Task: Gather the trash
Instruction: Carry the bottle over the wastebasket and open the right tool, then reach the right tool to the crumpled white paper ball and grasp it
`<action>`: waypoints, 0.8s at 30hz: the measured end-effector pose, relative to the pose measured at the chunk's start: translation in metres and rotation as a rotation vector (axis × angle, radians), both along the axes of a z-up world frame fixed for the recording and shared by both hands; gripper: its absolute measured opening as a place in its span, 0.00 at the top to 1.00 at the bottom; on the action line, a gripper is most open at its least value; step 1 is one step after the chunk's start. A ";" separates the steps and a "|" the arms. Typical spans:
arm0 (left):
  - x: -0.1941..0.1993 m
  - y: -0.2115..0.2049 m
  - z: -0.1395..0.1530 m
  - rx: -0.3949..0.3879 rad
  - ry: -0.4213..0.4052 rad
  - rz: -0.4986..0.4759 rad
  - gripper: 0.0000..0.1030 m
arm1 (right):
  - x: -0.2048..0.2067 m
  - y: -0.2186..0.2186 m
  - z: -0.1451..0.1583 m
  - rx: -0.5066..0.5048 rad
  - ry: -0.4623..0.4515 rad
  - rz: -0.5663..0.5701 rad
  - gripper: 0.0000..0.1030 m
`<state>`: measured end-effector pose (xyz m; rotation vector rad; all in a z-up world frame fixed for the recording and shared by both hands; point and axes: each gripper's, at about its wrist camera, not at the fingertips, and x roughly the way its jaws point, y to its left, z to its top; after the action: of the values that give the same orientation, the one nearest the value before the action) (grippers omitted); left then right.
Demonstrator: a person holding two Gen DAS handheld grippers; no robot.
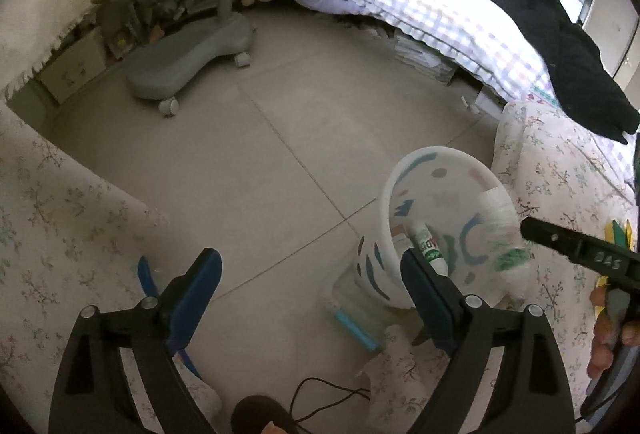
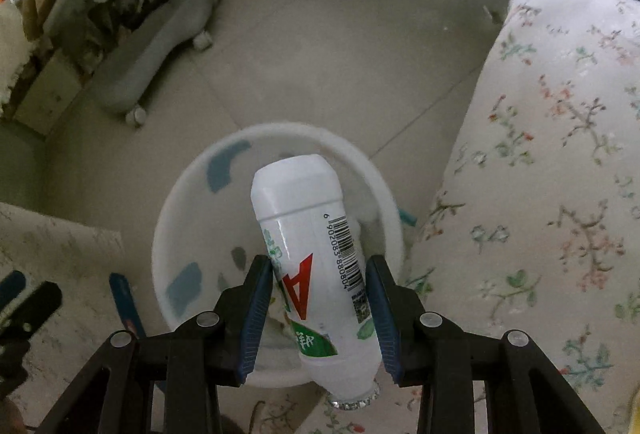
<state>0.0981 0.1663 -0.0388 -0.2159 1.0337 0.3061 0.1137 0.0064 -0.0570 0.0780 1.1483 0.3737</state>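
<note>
R gripper (image 2: pixel 320 298): clamped on white bottle (image 2: pixel 312 234), over white bin (image 2: pixel 180 202) | L gripper (image 1: pixel 312 274): jaws apart, holding nothing | bin on tile floor (image 1: pixel 280 138)

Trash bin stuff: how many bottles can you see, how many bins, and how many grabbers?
Bottles: 2, one white bottle in the right gripper over the bin, one smaller bottle already inside.
Bins: 1, the white trash bin.
Grabbers: 2, counting the left gripper, which holds nothing.
Total: 5
</note>
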 end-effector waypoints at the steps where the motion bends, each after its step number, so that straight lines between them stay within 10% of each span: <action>1: 0.001 -0.001 0.000 0.000 -0.001 -0.005 0.09 | 0.001 0.001 -0.001 0.016 0.005 0.005 0.55; 4: 0.003 -0.009 0.001 -0.008 -0.001 -0.022 0.09 | 0.001 -0.003 0.000 0.037 0.017 0.004 0.36; 24: 0.023 -0.093 0.007 -0.065 0.042 -0.178 0.08 | -0.048 -0.143 0.083 -0.062 -0.121 -0.198 0.27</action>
<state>0.1208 0.0732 -0.0316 -0.1754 1.0975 0.1162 0.0654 -0.1367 0.0259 0.1120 1.0217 0.1647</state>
